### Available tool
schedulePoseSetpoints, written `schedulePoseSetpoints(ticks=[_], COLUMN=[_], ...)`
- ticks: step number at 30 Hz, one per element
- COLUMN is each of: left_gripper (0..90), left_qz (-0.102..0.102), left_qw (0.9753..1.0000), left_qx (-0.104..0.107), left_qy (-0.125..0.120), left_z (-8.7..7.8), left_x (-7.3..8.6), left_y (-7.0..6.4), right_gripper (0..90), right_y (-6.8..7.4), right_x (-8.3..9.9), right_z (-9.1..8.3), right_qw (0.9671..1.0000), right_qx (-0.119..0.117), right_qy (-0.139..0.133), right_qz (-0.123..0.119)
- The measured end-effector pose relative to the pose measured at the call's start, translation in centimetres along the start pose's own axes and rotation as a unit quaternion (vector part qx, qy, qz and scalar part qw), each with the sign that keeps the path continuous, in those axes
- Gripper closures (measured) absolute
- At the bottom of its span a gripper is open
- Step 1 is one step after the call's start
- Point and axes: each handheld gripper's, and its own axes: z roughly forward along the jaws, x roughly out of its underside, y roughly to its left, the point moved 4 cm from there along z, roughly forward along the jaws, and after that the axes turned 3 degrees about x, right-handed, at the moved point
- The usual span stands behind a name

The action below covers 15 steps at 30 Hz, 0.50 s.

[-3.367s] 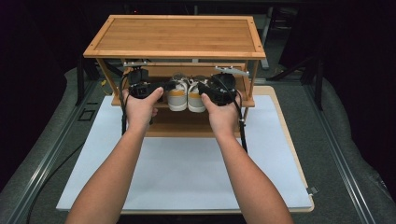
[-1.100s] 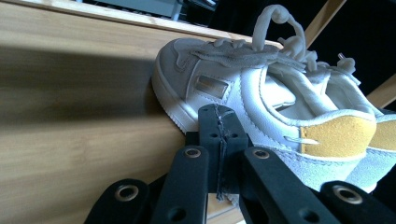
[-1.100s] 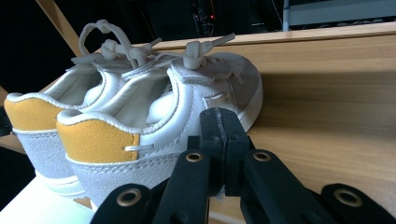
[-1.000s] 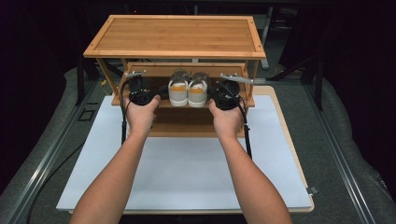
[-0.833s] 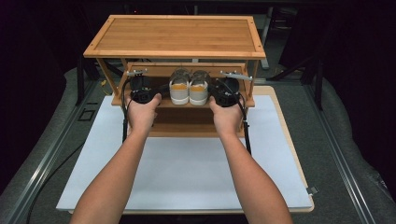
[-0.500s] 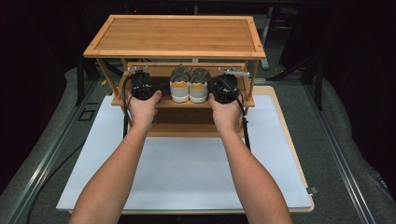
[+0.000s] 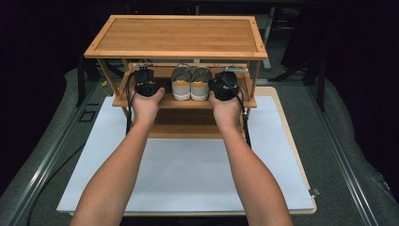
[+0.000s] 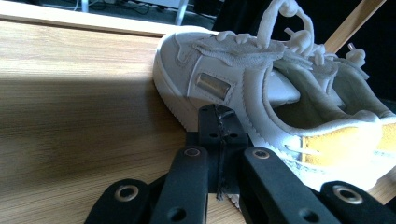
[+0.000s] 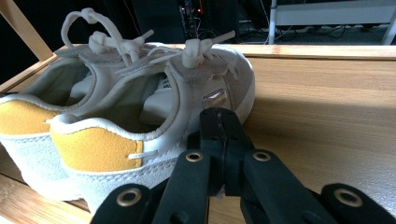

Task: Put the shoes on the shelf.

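On the middle shelf [image 7: 141,101], both grippers' fingers pressed together flank half-hidden shoes [image 7: 190,84].

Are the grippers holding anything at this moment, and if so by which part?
Nothing is held. Both the left gripper and right gripper are shut on nothing, flanking the pair of shoes on the rack's middle shelf.
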Motion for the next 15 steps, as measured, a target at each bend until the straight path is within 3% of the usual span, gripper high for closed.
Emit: schedulePoseSetpoints(ticks=[2,4,6,8,9,15], left_gripper=[90.0,90.0,90.0,90.0,90.0,90.0], left_qz=[-0.006,-0.005,-0.006,-0.003,0.008,0.006], left_qw=[1.0000,1.0000,1.0000,1.0000,0.9999,1.0000], left_qx=[0.001,0.000,-0.005,-0.001,-0.004,-0.002], left_qy=[-0.002,-0.001,-0.001,-0.002,0.005,0.002], left_z=[0.05,0.13,0.24,0.41,0.37,0.38], left_x=[-0.02,-0.10,-0.21,-0.40,-0.44,-0.41], left_y=[0.06,0.13,0.22,0.22,0.25,0.30], right_gripper=[90.0,90.0,90.0,90.0,90.0,90.0], right_y=[-0.11,-0.09,-0.08,-0.06,-0.05,-0.08], right_x=[0.05,0.07,0.01,-0.07,-0.11,-0.07], right_z=[0.14,0.23,0.39,0.41,0.45,0.45], right_qw=[1.0000,1.0000,1.0000,1.0000,1.0000,1.0000], right_qx=[0.004,-0.006,0.005,0.004,0.002,0.000], right_qy=[-0.001,0.002,0.001,0.001,0.002,0.002], right_qz=[-0.001,0.002,0.002,0.003,0.003,0.004])
